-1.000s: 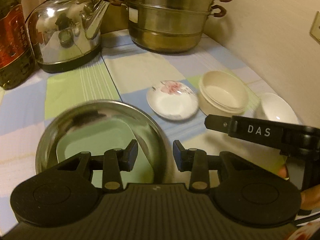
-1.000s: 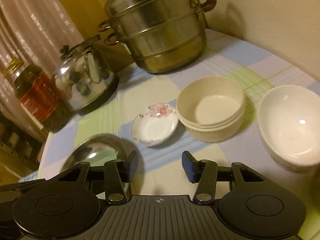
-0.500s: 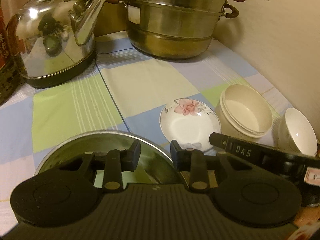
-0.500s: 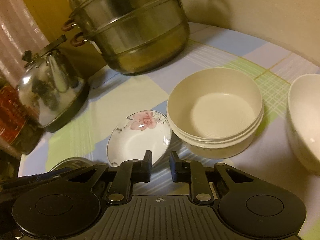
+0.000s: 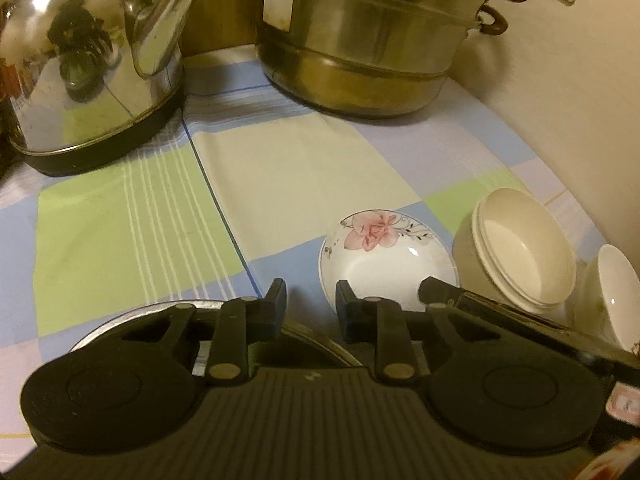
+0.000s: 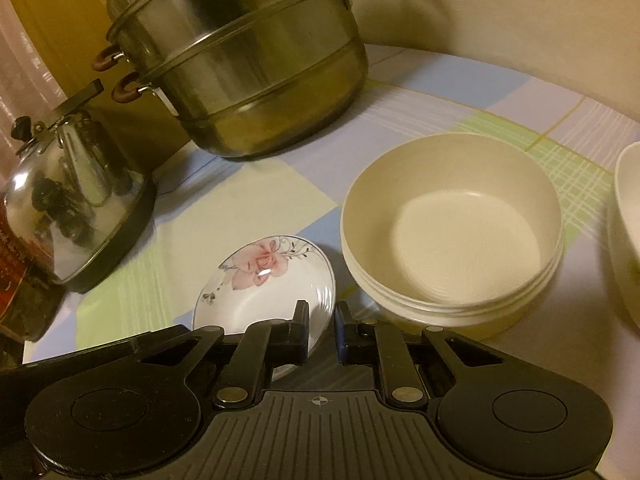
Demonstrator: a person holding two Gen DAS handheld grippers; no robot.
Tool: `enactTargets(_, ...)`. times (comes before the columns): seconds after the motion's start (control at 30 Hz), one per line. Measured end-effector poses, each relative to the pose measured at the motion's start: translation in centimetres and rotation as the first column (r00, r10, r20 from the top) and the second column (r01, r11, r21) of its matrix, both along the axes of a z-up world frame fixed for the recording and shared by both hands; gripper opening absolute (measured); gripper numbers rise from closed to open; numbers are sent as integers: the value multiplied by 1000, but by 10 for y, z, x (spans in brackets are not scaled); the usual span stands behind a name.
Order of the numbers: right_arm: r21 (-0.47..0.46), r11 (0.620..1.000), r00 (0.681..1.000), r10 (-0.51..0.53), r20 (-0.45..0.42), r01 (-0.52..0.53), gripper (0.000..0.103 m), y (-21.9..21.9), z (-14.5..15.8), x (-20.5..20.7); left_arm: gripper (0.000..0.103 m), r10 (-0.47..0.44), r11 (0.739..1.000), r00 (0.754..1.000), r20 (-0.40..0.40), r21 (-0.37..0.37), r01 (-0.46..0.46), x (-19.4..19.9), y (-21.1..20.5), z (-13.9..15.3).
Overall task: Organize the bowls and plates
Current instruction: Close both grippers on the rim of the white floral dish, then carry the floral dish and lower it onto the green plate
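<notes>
A small white saucer with a pink flower [image 5: 384,256] [image 6: 266,284] lies on the checked cloth. My right gripper [image 6: 322,320] has its fingers nearly closed around the saucer's near right rim; one finger overlaps the rim. My left gripper [image 5: 311,300] is open, above the far rim of a steel plate [image 5: 304,330], empty. A stack of cream bowls [image 5: 520,248] [image 6: 452,228] stands right of the saucer. A white bowl [image 5: 612,292] [image 6: 628,232] stands further right.
A steel kettle [image 5: 92,68] [image 6: 76,200] stands at the back left and a stacked steel steamer pot [image 5: 368,32] [image 6: 240,60] at the back centre. A wall runs along the right. A dark bottle [image 6: 16,280] is at the left edge.
Both grippers moved forward toward the saucer. The right gripper's fingers closed from wide open to a narrow gap at the saucer's rim. The steel plate slid under the left gripper body.
</notes>
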State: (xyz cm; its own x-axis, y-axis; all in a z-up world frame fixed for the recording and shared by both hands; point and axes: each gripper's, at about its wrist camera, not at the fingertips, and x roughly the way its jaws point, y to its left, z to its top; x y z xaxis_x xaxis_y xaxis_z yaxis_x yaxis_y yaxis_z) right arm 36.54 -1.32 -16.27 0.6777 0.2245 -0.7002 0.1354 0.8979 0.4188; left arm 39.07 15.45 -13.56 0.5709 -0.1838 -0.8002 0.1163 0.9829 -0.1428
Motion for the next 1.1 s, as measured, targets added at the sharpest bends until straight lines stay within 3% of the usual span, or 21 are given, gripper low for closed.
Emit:
enactTargets(0.3, -16, 1000, 1000, 3, 14, -3, 11, 2, -1, 3, 9, -25, 999, 999, -30, -24, 24, 10, -6, -11)
enactTargets(0.67, -9, 1000, 1000, 10, 30, -10, 8, 0, 2, -1, 9, -18, 1000, 1000, -3, -19, 18, 3, -6, -9)
enactTargets(1.1, 6, 998, 993, 56, 108, -57, 8, -3, 33, -22, 9, 15, 998, 998, 63, -55, -11, -28, -1, 23)
